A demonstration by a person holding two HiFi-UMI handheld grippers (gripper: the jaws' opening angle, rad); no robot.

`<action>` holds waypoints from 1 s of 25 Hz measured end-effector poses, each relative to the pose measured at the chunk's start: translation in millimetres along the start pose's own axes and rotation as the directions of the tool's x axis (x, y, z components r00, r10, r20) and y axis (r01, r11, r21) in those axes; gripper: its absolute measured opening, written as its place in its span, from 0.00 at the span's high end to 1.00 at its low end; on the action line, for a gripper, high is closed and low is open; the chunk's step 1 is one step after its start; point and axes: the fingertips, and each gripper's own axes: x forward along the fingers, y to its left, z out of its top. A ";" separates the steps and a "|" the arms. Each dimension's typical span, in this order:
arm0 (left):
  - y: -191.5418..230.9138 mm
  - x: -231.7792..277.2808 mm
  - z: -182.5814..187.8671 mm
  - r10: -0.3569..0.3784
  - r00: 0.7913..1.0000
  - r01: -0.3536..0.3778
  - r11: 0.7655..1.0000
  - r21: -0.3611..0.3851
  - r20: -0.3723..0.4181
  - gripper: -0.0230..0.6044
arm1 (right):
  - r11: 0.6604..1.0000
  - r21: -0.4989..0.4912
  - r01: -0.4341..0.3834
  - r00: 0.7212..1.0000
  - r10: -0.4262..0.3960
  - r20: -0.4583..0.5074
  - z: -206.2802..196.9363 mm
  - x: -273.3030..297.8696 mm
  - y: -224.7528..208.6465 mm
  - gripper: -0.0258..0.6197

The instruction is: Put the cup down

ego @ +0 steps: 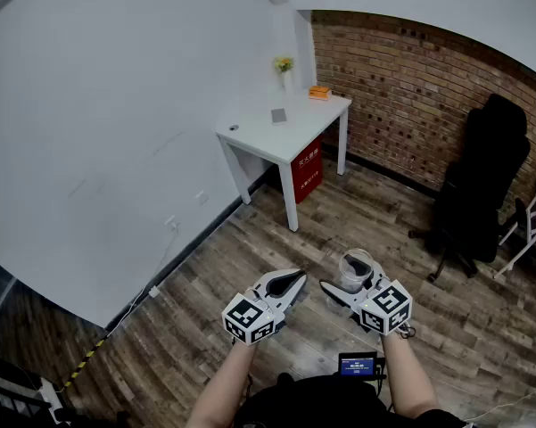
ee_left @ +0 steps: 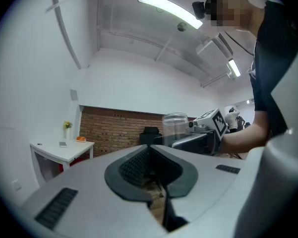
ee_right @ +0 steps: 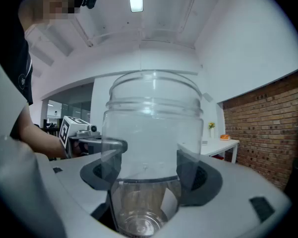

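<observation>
A clear plastic cup stands upright between the pads of my right gripper, which is shut on its lower part and holds it in the air. In the head view the cup hangs over the wooden floor in the right gripper. My left gripper is level with it on its left, jaws together with nothing between them. In the left gripper view the fingertips meet, and the cup shows beyond them. The white table stands far ahead against the wall.
On the table are a small vase of yellow flowers, an orange object and a grey card. A red box sits under it. A black office chair stands at the right by the brick wall.
</observation>
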 end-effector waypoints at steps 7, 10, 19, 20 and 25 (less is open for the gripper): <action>6.2 2.1 2.8 0.000 1.000 0.000 1.000 0.005 0.005 0.93 | 1.000 -0.010 -0.005 1.000 0.005 0.000 4.3 9.6 -5.1 0.40; 5.6 3.3 2.3 0.000 1.000 0.000 1.000 0.003 0.006 0.93 | 1.000 -0.008 -0.013 1.000 0.013 -0.002 3.5 9.7 -5.4 0.40; 1.1 15.1 -2.6 0.004 1.000 -0.004 1.000 -0.005 0.002 0.93 | 0.999 0.006 -0.033 0.999 0.033 0.002 -2.9 2.3 -13.6 0.40; 1.0 17.1 -2.6 0.004 1.000 -0.003 1.000 -0.008 0.004 0.93 | 0.999 0.010 -0.033 0.999 0.033 0.004 -3.1 1.5 -16.1 0.40; -1.4 28.8 -4.1 0.005 1.000 -0.005 1.000 -0.012 0.000 0.93 | 0.999 0.020 -0.032 0.999 0.032 0.007 -5.1 -5.2 -28.3 0.40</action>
